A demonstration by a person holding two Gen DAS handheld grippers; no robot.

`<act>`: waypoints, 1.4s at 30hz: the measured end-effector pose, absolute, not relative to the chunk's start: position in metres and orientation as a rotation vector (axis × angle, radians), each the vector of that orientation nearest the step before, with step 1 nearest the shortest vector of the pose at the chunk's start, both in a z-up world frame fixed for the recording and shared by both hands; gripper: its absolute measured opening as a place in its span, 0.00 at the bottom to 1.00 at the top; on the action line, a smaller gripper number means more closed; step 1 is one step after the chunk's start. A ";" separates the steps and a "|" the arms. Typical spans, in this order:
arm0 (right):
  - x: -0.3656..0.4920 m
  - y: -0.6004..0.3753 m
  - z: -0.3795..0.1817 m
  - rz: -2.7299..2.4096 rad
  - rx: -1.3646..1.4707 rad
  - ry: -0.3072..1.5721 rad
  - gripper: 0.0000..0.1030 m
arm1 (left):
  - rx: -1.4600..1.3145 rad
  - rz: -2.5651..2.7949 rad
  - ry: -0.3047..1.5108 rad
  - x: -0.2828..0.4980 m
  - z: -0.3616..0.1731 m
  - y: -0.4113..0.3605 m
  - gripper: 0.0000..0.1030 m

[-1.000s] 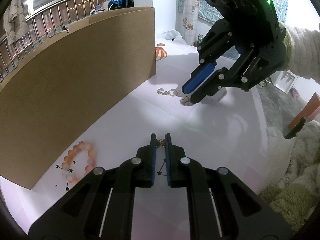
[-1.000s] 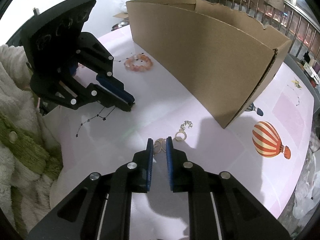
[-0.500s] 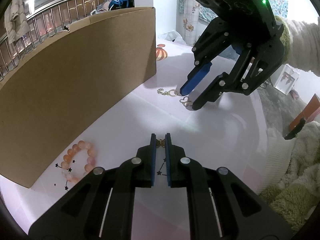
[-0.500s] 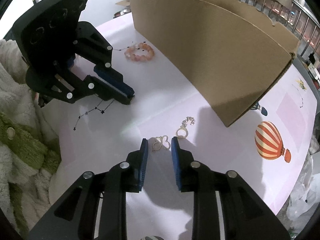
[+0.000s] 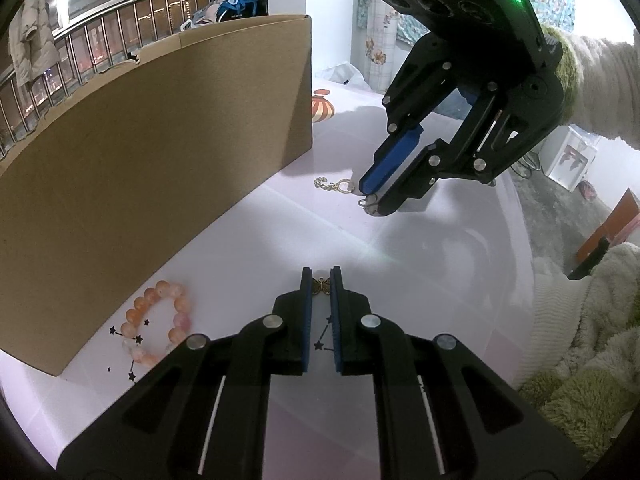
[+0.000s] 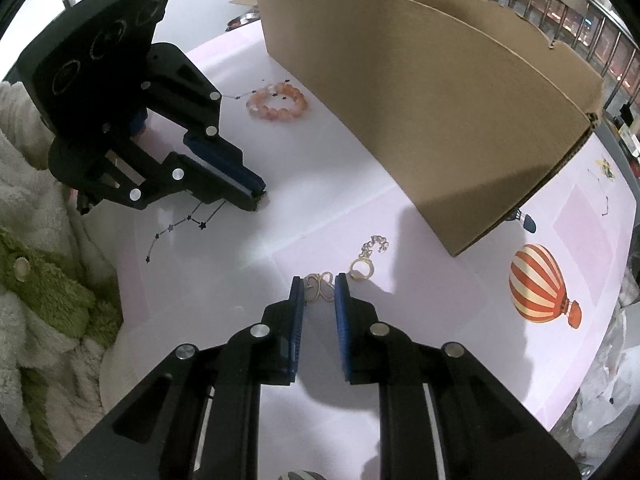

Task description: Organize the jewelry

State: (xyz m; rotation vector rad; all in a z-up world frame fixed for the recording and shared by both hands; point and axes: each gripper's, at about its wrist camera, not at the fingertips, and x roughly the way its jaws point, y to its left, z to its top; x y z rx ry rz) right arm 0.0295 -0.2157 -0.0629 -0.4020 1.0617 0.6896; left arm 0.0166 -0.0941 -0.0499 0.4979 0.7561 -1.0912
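Observation:
My left gripper (image 5: 321,274) is shut on a small gold butterfly charm (image 5: 321,286), low over the pale pink table; it also shows in the right wrist view (image 6: 259,196). My right gripper (image 6: 319,280) is open, its tips on either side of a wire butterfly earring (image 6: 320,286) lying on the table; in the left wrist view (image 5: 370,200) its tips stand at that earring (image 5: 367,202). A gold ring with a short chain (image 6: 366,260) lies just right of it. A pink bead bracelet (image 5: 158,322) lies by the cardboard box (image 5: 152,152).
The long cardboard box (image 6: 420,92) stands along the far side of the table. The tablecloth (image 6: 460,320) has a printed striped hot-air balloon (image 6: 538,284) and star constellations (image 6: 180,224). Fluffy white and green fabric (image 6: 44,280) lies at the table's near-left edge.
My right gripper opened off the wire butterfly earring, which now lies on the table between its tips. My left gripper stayed shut on the charm.

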 end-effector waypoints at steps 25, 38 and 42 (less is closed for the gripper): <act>0.017 -0.229 -0.043 0.660 -0.384 1.005 0.06 | 0.503 -1.098 0.746 0.012 -0.046 -0.091 0.07; 0.022 -0.232 -0.050 0.657 -0.374 1.039 0.18 | 0.496 -1.097 0.747 0.015 -0.047 -0.091 0.07; 0.025 -0.228 -0.053 0.656 -0.389 1.055 0.18 | 0.493 -1.097 0.747 0.014 -0.047 -0.092 0.07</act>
